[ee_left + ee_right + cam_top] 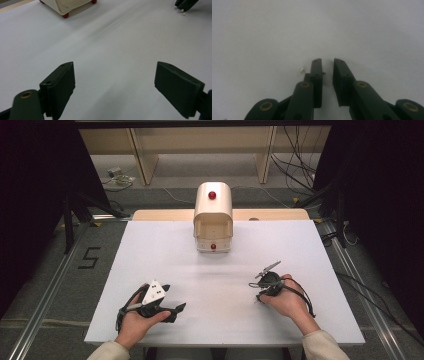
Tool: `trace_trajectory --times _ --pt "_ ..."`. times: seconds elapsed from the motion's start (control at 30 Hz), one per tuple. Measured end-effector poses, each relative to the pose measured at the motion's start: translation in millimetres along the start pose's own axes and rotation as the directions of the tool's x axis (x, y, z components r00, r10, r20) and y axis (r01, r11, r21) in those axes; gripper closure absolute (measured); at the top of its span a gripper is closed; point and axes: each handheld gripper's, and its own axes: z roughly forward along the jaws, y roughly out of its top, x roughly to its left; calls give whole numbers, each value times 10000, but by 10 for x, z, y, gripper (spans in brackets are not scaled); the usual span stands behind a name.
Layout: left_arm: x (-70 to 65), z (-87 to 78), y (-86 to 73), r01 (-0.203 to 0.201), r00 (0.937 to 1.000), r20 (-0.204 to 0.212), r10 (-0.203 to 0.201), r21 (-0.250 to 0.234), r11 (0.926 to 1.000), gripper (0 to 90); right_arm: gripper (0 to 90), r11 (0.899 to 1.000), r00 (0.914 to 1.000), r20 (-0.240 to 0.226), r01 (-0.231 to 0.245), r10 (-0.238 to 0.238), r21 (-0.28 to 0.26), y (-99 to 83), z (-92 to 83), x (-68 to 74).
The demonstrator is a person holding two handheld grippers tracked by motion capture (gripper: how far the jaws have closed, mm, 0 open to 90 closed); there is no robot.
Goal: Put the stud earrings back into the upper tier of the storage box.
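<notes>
My right gripper [327, 61] points down at the white table [210, 270], its jaws drawn close with a narrow gap and nothing pressed between the pads. A tiny pale bead [302, 70] lies on the table just outside its left jaw, and a small dark speck [324, 73] shows in the gap. From above, this gripper [260, 292] sits at the front right. The bead [183, 12] also shows in the left gripper view, under the far gripper. My left gripper [115, 75] rests at the front left [174, 297], jaws wide apart over bare table.
A cream box with a rounded top and red knobs [213, 217] stands at the back middle of the table; its lower corner [67, 5] shows in the left gripper view. Beyond the table are shelf legs, cables and floor rails.
</notes>
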Motion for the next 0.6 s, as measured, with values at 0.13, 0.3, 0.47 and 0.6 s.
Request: trace_trajectory --times 0.13,0.3,0.47,0.6 --pt "4 -1 0 -37 10000 -15 37 1 10000 164 831 9989 9991 -166 -381 386 289 34 5 -38" --pt "2 2 -1 28 10000 -27 -28 -67 10000 164 900 9962 9961 -315 -814 823 306 28 8 -55" --pt "2 1 -1 23 10000 -24 -23 -69 10000 164 900 9934 9925 -429 -1141 1146 149 9 12 -71" --pt "4 1 0 24 10000 -22 -24 -57 10000 164 900 9940 9928 -498 -1091 1094 71 3 10 -83"
